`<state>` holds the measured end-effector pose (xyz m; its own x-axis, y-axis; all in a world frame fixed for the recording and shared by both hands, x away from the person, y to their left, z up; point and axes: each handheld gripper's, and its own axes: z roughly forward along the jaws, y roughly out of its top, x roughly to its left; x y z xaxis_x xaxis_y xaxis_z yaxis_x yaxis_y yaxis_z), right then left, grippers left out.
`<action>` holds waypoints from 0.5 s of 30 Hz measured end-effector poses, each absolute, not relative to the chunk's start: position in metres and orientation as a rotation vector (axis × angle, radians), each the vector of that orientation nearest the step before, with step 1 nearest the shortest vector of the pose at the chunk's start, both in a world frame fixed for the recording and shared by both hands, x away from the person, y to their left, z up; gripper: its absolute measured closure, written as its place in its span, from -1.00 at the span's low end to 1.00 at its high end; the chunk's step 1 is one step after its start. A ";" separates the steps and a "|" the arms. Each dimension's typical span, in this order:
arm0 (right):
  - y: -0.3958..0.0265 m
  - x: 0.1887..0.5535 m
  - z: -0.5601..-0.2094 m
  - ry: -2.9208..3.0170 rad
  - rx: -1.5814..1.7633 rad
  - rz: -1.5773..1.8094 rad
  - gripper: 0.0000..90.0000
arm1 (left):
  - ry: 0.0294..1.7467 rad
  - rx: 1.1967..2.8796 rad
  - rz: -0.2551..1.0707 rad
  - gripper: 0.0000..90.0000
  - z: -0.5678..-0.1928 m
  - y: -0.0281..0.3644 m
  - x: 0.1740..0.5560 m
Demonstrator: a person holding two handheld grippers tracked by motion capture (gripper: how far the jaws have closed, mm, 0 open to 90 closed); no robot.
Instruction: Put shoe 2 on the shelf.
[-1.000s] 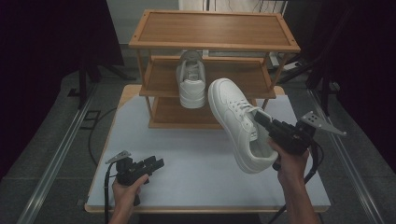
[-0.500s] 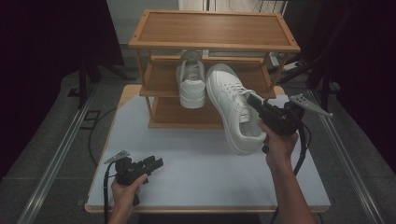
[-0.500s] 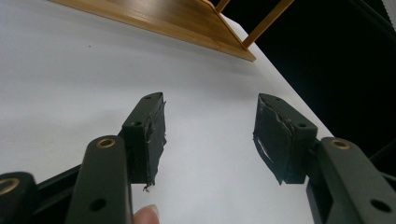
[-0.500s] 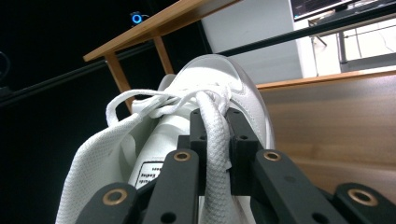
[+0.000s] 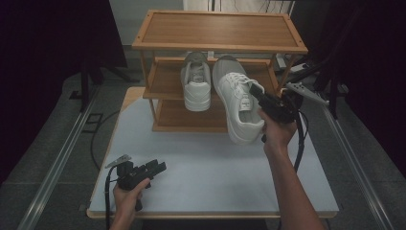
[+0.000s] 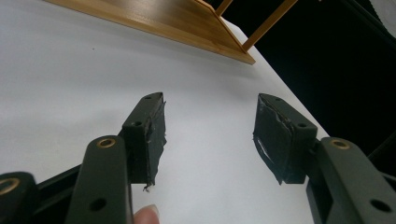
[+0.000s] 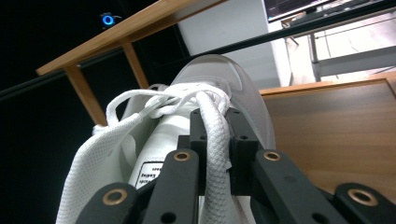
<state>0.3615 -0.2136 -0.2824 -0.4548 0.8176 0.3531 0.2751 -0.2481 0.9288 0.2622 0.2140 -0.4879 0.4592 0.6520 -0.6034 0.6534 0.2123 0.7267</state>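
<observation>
My right gripper (image 5: 256,94) was clamped on the shoe (image 5: 237,103) at its tongue and laces, holding it tilted, toe at the rack's (image 5: 220,45) middle shelf beside the other shoe (image 5: 196,84). My left gripper (image 5: 155,167) rested wide open on the table (image 5: 215,177).

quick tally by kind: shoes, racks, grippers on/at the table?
White shoes: 2, one on the middle shelf, one held in the right gripper
Wooden shoe rack: 1
Grippers: 2, left gripper, right gripper
Total: 5
</observation>
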 end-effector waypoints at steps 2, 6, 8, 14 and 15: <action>-0.211 0.368 -0.281 1.582 1.333 1.733 0.85 | 1.218 1.464 -0.002 -0.03 -0.488 0.215 0.262; -0.203 0.380 -0.279 1.561 1.365 1.708 0.85 | 1.221 1.456 -0.003 -0.03 -0.488 0.216 0.262; -0.200 0.386 -0.278 1.559 1.377 1.697 0.85 | 1.218 1.455 -0.005 -0.03 -0.488 0.217 0.262; -0.185 0.407 -0.277 1.516 1.438 1.663 0.85 | 1.221 1.440 -0.001 -0.03 -0.487 0.221 0.262; -0.185 0.407 -0.277 1.516 1.438 1.663 0.85 | 1.221 1.440 -0.001 -0.03 -0.487 0.221 0.262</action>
<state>0.4067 -0.1850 -0.2773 -0.3428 0.8608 0.3763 0.2957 -0.2814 0.9129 0.2622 0.2212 -0.4869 0.4517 0.6465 -0.6149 0.6474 0.2367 0.7244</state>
